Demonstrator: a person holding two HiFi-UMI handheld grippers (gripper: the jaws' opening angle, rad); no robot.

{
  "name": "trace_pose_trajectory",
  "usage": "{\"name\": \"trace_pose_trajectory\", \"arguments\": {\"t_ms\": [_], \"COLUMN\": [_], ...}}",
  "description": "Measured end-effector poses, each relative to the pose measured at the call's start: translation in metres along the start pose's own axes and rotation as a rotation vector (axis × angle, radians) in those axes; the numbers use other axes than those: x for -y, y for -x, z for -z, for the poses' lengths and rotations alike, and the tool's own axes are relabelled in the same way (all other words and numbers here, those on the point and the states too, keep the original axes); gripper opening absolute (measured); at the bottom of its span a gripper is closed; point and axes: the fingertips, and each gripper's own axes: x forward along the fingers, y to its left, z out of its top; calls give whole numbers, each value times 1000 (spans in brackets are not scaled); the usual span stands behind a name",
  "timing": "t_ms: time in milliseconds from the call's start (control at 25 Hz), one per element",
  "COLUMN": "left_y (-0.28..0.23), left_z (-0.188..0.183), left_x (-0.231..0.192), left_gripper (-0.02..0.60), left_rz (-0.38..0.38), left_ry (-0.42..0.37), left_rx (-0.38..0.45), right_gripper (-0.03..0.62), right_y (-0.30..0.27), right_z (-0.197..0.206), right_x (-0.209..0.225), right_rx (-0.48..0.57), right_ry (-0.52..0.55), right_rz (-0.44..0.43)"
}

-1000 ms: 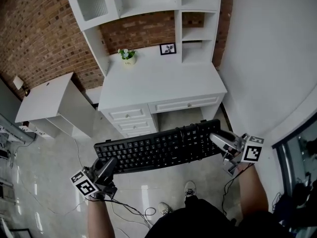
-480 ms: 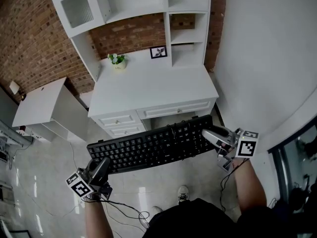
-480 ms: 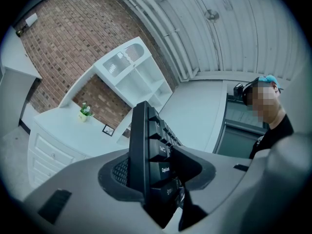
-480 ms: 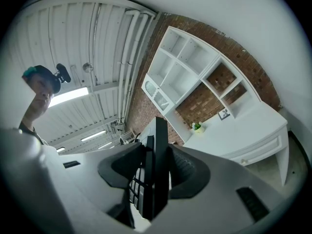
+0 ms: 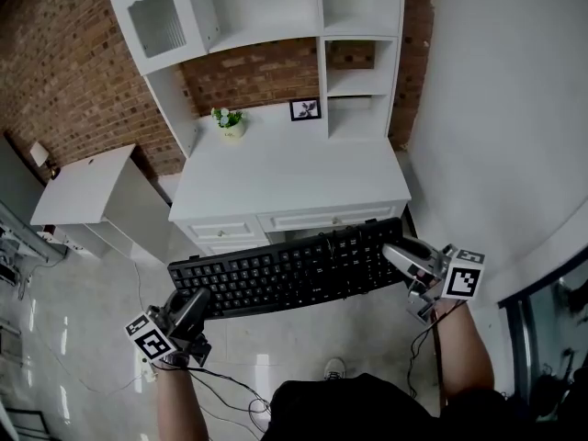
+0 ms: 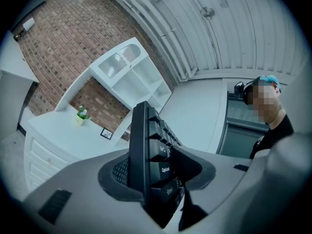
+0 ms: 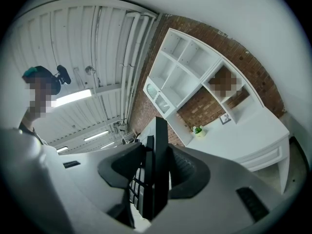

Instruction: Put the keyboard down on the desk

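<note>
We hold the keyboard [image 5: 289, 274] in the air between our two pairs of tongs, keys facing up, its long side running from one pair to the other. The left tongs [image 5: 190, 306] are clamped on its left end. In the left gripper view the black edge, with a column of keys, stands squeezed between the two jaws. The right tongs [image 5: 401, 255] grip the right end the same way, the thin black edge pinched between the jaws in the right gripper view.

The keyboard touches nothing but the tongs. It hangs above the tiled floor [image 5: 83, 310]. In the head view its far edge overlaps the front of the drawers [image 5: 317, 219] just ahead of the tongs. We cannot tell how high it sits against the white surface [image 5: 285, 168], which lies beyond both tongs.

At the far edge of that surface, well apart from the tongs, stand a small potted plant [image 5: 228, 120] and a picture frame [image 5: 305, 109], the plant on the left-tongs side. A white shelf unit [image 5: 276, 3] rises over them against a brick wall [image 5: 64, 72]. Out past the left tongs stands a low white cabinet [image 5: 87, 186].
</note>
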Motion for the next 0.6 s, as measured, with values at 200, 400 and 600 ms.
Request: {"name": "trace_pose_trajectory", "arguments": {"t_ms": [200,400,600], "left_y": [-37,-50,-51], "left_z": [-18,-24,1], "left_x": [-18,-32,-12], "left_gripper": [213,213,213], "left_rz": [-17,-19,0], "left_ry": [0,1,-9], "left_rx": [6,0,-6], "right_gripper": [176,176,176], "right_y": [-23,-34,1], "right_z": [-31,-37,-26], "right_x": [33,48,45], "right_rx": [-5,4,21], "right_ry": [-9,-15,-6], "right_rz": [-16,-14,-7]}}
